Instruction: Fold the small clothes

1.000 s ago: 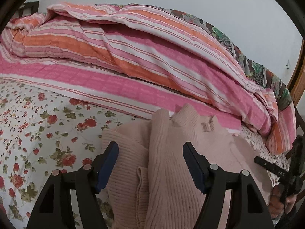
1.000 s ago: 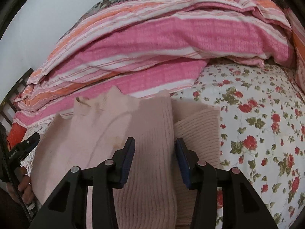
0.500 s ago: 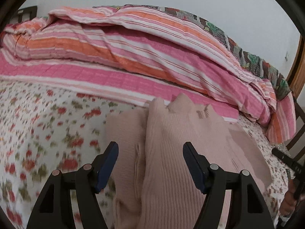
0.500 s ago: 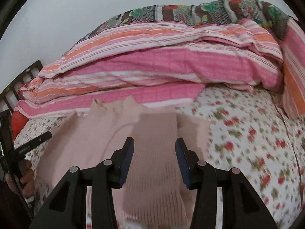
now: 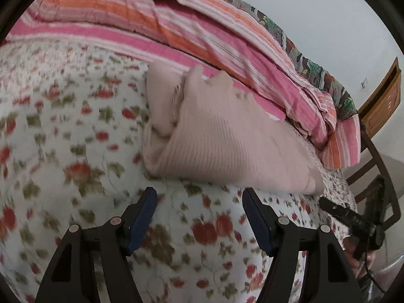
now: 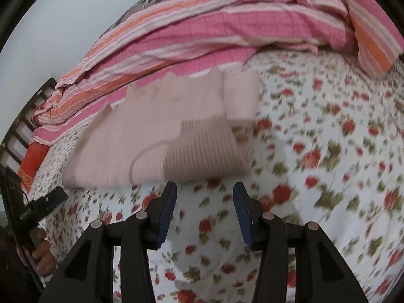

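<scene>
Folded pink sweater (image 5: 227,136) is laid crosswise just beyond both hand-held grippers, left (image 5: 199,217) and right (image 6: 204,209). Both are held open, empty, equally near.

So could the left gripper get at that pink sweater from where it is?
Probably yes. The left gripper has its jaws open and empty, and only bare flowered sheet lies between it and the sweater just ahead.
</scene>
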Motion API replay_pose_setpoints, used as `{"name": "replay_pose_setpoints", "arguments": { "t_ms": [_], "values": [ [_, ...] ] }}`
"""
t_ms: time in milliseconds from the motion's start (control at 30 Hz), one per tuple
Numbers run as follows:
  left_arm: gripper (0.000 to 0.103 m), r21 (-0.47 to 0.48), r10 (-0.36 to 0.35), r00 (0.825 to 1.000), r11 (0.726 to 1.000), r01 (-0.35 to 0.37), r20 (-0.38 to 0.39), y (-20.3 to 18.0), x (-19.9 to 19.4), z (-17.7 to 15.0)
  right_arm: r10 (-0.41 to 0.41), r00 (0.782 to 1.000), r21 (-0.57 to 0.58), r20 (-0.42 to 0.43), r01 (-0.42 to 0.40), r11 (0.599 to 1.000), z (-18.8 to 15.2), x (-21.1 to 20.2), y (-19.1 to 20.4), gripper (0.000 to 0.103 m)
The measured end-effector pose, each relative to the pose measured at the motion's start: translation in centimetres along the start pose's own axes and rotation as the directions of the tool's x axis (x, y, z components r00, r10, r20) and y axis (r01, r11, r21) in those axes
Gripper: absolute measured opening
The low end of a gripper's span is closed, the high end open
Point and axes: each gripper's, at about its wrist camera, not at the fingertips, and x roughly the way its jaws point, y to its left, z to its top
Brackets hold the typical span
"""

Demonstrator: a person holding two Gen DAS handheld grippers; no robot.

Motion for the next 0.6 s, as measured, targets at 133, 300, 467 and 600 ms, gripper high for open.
{"name": "replay_pose_setpoints", "arguments": {
  "t_ms": [133,300,467,600],
  "values": [
    [0.068,-0.021,-0.019,1.0,1.0,0.019,0.004,0.0,0.6,0.5,0.014,1.0,0.005,0.01,-0.014,1.0,0.1,0.6,0.4,0.049],
    [0.068,-0.06,-0.028,1.0,0.998,0.028,0.011,0.4,2.7,2.2,0.046,0.999,0.058,0.005,-0.047,0.997,1.6,1.8,0.2,0.052],
    [0.068,-0.064,-0.023,1.0,0.998,0.024,0.014,0.4,4.1,3.7,0.078,0.997,0.136,0.008,-0.078,0.988,3.2,3.5,-0.4,0.056],
    [0.067,-0.071,-0.023,1.0,0.997,0.025,0.018,0.5,4.9,4.6,0.081,0.996,0.184,0.021,-0.084,0.979,4.2,4.6,-0.9,0.056]
  ]
}}
